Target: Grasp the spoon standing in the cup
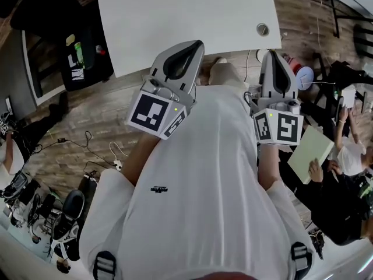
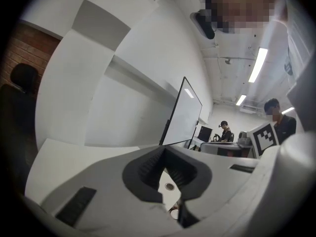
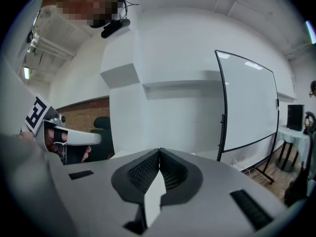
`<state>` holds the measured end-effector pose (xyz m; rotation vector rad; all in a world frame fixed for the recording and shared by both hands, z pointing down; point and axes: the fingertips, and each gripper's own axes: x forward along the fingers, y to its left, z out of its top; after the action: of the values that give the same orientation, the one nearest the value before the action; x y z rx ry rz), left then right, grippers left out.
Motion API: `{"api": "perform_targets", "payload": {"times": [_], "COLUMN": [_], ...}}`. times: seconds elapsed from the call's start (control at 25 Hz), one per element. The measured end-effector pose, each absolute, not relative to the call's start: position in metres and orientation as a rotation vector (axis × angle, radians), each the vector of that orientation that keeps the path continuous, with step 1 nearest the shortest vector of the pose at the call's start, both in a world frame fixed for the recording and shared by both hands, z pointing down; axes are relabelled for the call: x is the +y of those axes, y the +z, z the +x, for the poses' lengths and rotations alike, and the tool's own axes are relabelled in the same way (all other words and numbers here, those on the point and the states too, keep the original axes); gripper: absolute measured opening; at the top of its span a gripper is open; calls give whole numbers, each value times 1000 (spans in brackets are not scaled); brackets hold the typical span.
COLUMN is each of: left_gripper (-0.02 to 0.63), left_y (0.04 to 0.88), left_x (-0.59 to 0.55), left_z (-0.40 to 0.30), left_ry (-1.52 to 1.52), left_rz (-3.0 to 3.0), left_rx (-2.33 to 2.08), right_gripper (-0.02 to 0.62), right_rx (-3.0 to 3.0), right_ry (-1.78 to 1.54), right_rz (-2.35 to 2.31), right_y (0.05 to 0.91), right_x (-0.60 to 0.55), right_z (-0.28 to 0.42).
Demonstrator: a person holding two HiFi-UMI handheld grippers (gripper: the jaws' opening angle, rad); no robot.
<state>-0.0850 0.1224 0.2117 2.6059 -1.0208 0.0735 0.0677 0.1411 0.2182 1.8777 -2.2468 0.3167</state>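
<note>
No cup or spoon shows in any view. In the head view both grippers are held up against the person's white shirt, short of the white table. My left gripper points toward the table's near edge, jaws shut with nothing between them. My right gripper points the same way and is also shut and empty. In the left gripper view the left gripper has its tips meeting in front of a white wall. In the right gripper view the right gripper is pressed shut, aimed at a wall and a whiteboard.
A round grommet sits in the table's near right corner. Seated people with a green sheet are close on the right. Cables and a black office chair lie on the wooden floor at the left.
</note>
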Motion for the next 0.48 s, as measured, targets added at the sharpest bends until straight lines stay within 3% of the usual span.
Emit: {"api": "perform_targets", "payload": {"times": [0.48], "left_gripper": [-14], "left_y": [224], "left_x": [14], "left_z": [-40], "left_ry": [149], "left_rz": [2547], "left_rx": [-1123], "right_gripper": [6], "right_rx": [-2350], "right_ry": [371], "right_rz": [1676], "right_y": [254], "right_x": [15], "right_z": [95]}}
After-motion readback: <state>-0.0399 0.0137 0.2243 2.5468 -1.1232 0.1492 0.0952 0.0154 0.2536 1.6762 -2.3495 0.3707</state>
